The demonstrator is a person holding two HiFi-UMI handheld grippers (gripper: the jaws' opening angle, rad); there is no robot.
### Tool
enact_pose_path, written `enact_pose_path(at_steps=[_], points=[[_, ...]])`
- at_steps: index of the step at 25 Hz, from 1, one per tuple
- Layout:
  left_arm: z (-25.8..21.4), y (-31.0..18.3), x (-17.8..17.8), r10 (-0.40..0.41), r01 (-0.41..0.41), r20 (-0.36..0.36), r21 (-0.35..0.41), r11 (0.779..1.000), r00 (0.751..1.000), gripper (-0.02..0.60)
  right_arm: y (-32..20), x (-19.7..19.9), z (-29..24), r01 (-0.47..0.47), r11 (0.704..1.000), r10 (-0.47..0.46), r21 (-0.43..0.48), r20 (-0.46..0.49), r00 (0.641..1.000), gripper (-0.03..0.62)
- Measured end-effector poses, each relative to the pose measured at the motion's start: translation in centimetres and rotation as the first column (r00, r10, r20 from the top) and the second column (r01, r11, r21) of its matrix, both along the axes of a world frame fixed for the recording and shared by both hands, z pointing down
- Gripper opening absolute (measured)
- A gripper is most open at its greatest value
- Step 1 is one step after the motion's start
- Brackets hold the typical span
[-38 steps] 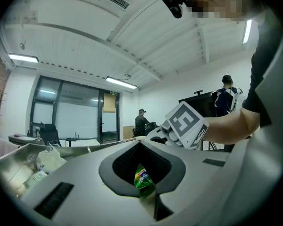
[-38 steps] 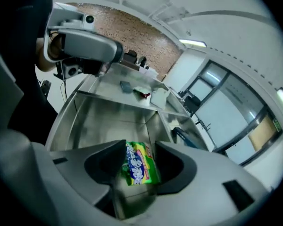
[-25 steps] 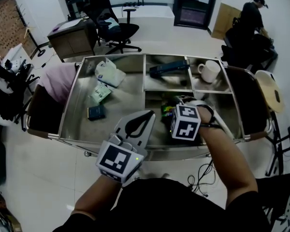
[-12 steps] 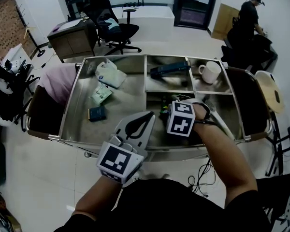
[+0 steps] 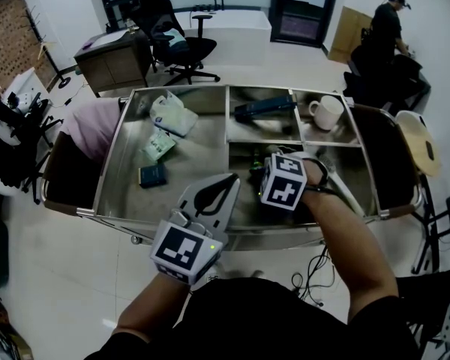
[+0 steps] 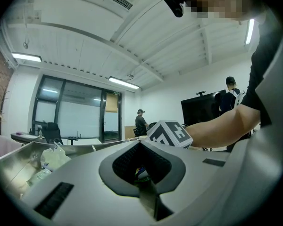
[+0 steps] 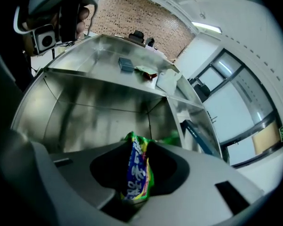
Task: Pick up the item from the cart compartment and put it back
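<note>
A green and blue snack packet stands upright between the jaws of my right gripper. The jaws have just been closing and now pinch it. In the head view, my right gripper reaches steeply down into the near middle compartment of the steel cart. Its marker cube hides most of the packet. My left gripper hovers level over the cart's front edge, shut with nothing in it. In the left gripper view its jaws meet in front of the right marker cube.
The back compartments hold a white mug and a long dark blue item. A white bag, a green-white packet and a small dark box lie in the left compartment. An office chair and a person are behind.
The right hand's marker cube has shifted slightly to the left over the near middle compartment. The left gripper has stayed where it was.
</note>
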State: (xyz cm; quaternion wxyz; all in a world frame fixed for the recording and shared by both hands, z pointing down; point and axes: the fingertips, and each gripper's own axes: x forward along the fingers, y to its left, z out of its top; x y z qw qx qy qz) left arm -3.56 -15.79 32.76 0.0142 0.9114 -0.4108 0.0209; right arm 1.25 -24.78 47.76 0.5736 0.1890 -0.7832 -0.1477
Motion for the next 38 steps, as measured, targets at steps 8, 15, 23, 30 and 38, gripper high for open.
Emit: enact_pose_path(at_steps=[8,15,23,30,38], points=[[-0.1,0.0,-0.1,-0.005,0.005,0.0,0.006,1.0,1.0,0.0,0.4,-0.5,-3.6,-0.036,0.998,0.027,0.049,0.164,0.986,0.089],[-0.9,0.4,0.2,-0.005,0.005,-0.009,0.019,1.0,1.0,0.0,2.6,-0.1,-9.6,-0.109,0.993,0.072,0.051,0.474,0.878,0.087],[-2.2,1.7,1.0,0.015,-0.015,-0.011,0.043,0.999,1.0,0.0,5.7,1.5,-15.6,-0.16,0.987,0.087,0.029,0.737,0.67,0.087],[-2.3,2.8,1.2,0.022,-0.021,-0.027,0.039,0.999,0.999,0.0,8.6,3.4,-19.8,-0.187,0.982,0.108,-0.028,0.895,0.432,0.086],[-2.3,4.2,1.6,0.036,-0.035,-0.025,0.047,0.998,0.999,0.0,12.6,6.1,-20.9,-0.24,0.968,0.132,-0.074,0.962,0.239,0.086]])
